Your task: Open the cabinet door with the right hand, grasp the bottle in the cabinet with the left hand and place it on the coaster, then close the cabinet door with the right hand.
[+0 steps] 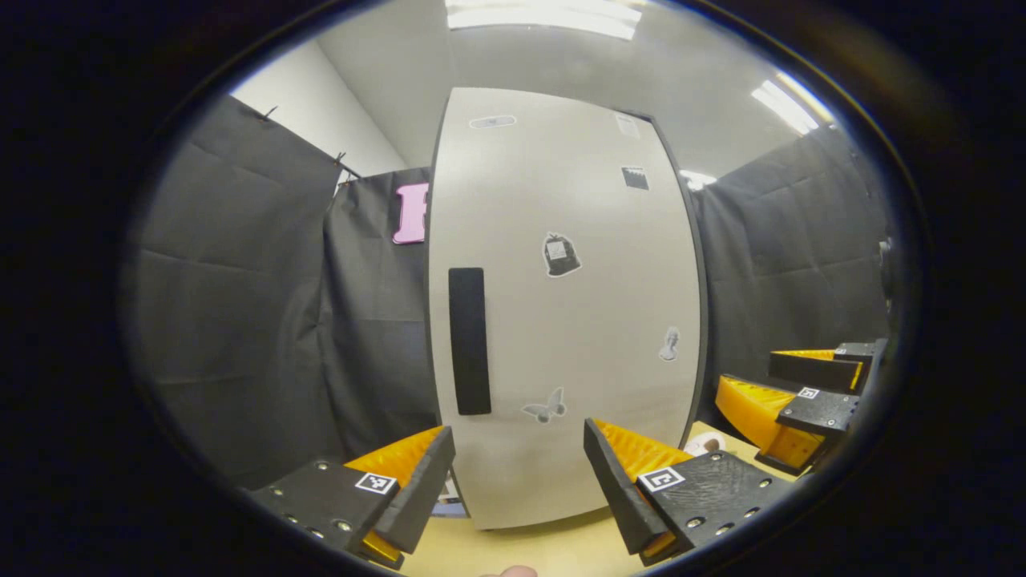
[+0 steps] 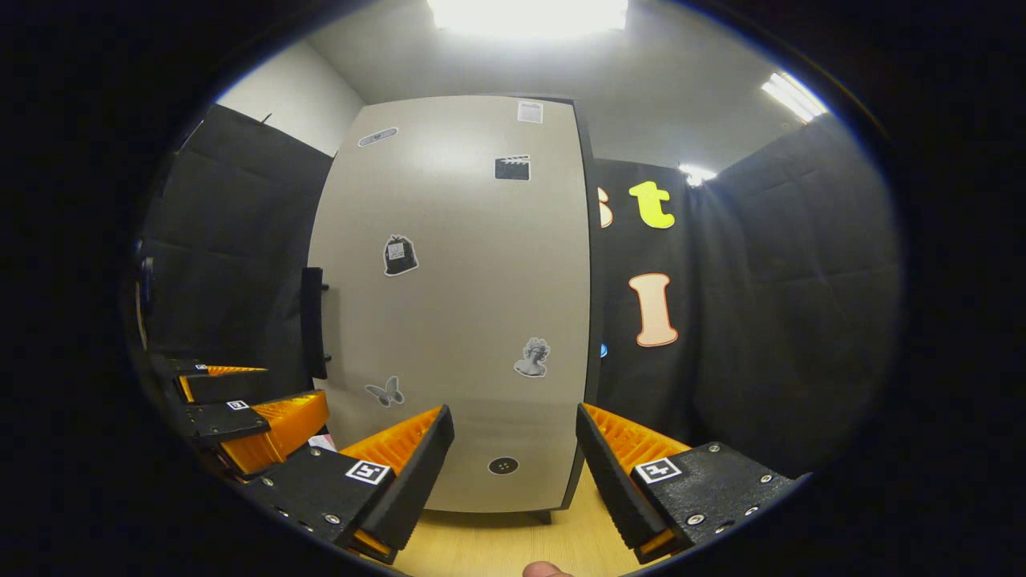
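Left gripper view: the left gripper (image 1: pixel 519 473) sits at the bottom, its two black and orange fingers spread wide apart with nothing between them. It hovers over a light wooden table (image 1: pixel 529 549). Straight ahead stands a tall pale grey cabinet door (image 1: pixel 561 320), closed, with a long black handle (image 1: pixel 470 340) running upright near its left edge. Small stickers dot the door, among them a butterfly (image 1: pixel 545 407) low down. At the right edge of this view the right gripper (image 1: pixel 789 401) appears, held beside the cabinet, its fingers also apart. Just below it, on the table near the cabinet's lower right corner, lies a small round white coaster (image 1: pixel 705 442), partly hidden behind the left gripper's finger. The bottle cannot be seen; the door is shut.

In the right gripper view, the right gripper (image 2: pixel 515 469) shows at the bottom with its fingers spread and empty, over the same wooden table (image 2: pixel 497 549). The cabinet door (image 2: pixel 457 320) fills the middle ahead, its black handle (image 2: pixel 313 322) seen edge-on at the door's left side. The left gripper (image 2: pixel 232 405) shows at the far left, near the handle side.
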`<state>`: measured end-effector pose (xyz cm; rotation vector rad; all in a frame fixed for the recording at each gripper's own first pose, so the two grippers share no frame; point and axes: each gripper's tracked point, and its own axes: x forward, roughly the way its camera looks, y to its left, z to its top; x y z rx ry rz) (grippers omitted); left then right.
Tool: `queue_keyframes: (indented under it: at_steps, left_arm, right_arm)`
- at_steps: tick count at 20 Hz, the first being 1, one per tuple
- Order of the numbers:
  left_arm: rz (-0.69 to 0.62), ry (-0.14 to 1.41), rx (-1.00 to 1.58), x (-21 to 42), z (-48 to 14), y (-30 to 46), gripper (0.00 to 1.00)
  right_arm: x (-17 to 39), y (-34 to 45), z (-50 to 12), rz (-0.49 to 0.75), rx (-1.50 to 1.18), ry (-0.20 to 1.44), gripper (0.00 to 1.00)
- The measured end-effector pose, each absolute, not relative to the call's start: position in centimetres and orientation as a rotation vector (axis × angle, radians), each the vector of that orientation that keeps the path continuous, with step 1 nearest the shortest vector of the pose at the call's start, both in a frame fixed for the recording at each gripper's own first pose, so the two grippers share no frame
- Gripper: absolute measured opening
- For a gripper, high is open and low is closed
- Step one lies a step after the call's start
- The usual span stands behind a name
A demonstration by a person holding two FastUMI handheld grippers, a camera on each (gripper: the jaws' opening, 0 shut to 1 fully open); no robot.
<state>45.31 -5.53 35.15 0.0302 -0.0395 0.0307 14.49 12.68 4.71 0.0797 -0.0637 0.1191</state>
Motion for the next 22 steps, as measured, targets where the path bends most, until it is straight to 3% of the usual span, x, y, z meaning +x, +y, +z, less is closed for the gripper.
queue_keyframes:
  at_steps: [2,5,6,11,12,18,20,22]
  left_arm:
    - [0.033,-0.039,0.029,45.3,35.0,-5.5,0.93]
    - [0.035,-0.038,0.023,45.2,34.9,-5.6,0.93]
    - [0.035,-0.038,0.022,45.2,35.0,-5.6,0.97]
    - [0.040,-0.047,0.023,45.4,35.1,-5.5,0.97]
    - [0.037,-0.048,0.025,45.4,35.1,-5.5,0.93]
    - [0.036,-0.045,0.020,45.7,34.9,-5.6,0.97]
    - [0.025,-0.046,0.017,45.9,34.9,-5.8,0.93]
    - [0.024,-0.047,0.015,45.9,34.9,-5.8,0.97]
  right_arm:
    - [14.5,12.7,4.7,0.120,0.082,-0.064,0.95]
    - [14.6,12.7,4.5,0.124,0.082,-0.058,0.95]
    - [14.5,12.7,4.4,0.125,0.083,-0.057,0.95]
    - [14.6,12.7,4.5,0.125,0.090,-0.068,0.95]
    - [14.6,12.5,4.4,0.120,0.096,-0.072,0.95]
    - [15.5,13.4,4.3,0.143,0.089,-0.077,0.95]
    - [16.1,13.7,4.4,0.149,0.090,-0.085,0.95]
    - [16.6,13.9,4.2,0.154,0.074,-0.071,0.95]
